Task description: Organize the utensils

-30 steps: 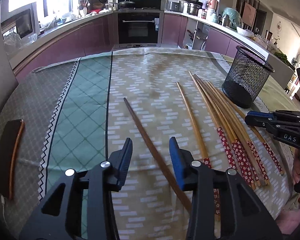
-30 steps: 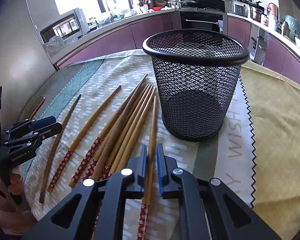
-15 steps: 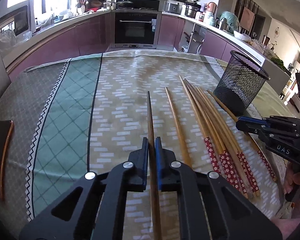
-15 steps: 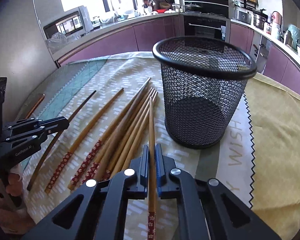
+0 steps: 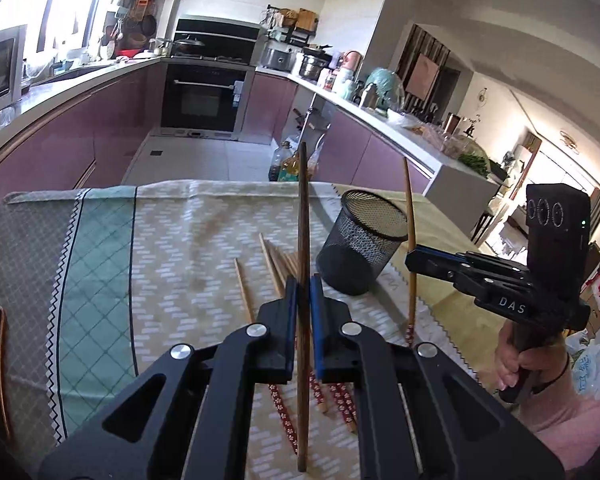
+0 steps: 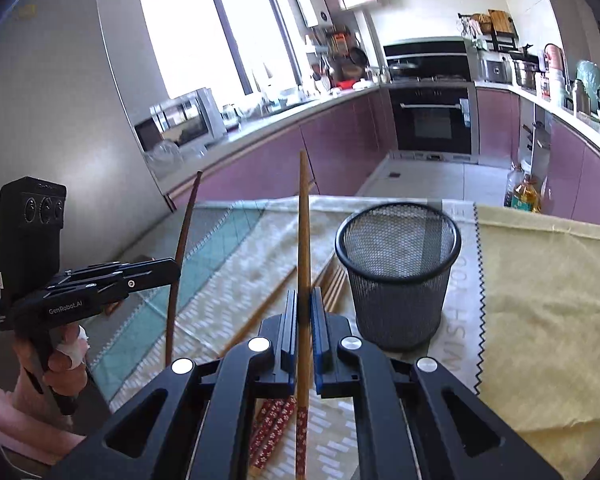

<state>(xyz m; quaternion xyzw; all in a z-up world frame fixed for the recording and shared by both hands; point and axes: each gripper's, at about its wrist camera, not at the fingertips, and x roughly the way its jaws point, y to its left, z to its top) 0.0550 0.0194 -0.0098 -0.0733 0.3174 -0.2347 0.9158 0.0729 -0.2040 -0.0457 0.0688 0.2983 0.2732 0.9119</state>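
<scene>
The left gripper (image 5: pixel 303 280) has its fingers (image 5: pixel 289 292) closed tight on a dark chopstick (image 5: pixel 302 216), which runs straight up between the blue pads and clear of the desk; its lower end shows under the gripper body. The right gripper (image 6: pixel 303 296) is likewise clamped on a pale chopstick (image 6: pixel 303 220), whose red flowered end (image 6: pixel 301 432) hangs below the fingers. Each stick stands nearly upright in its own view.

In the left view the right gripper (image 5: pixel 412 258) appears at the right, held by a hand (image 5: pixel 516 364), with the pale stick (image 5: pixel 410 216) rising just beside the mesh cup (image 5: pixel 360 240). In the right view the left gripper (image 6: pixel 176 270) sits at the left in a hand (image 6: pixel 64 360), the dark stick (image 6: pixel 182 240) bowed by the lens.

The remaining chopsticks (image 5: pixel 276 256) lie in a loose bundle on the cloth (image 5: pixel 172 240), between the two grippers and just left of the cup; one lies a little apart to the left. Their red patterned ends (image 6: pixel 272 420) point toward the cameras. The cup stands upright on the cloth, empty as far as can be seen. A yellow cloth (image 6: pixel 540 300) covers the desk to the right of it
</scene>
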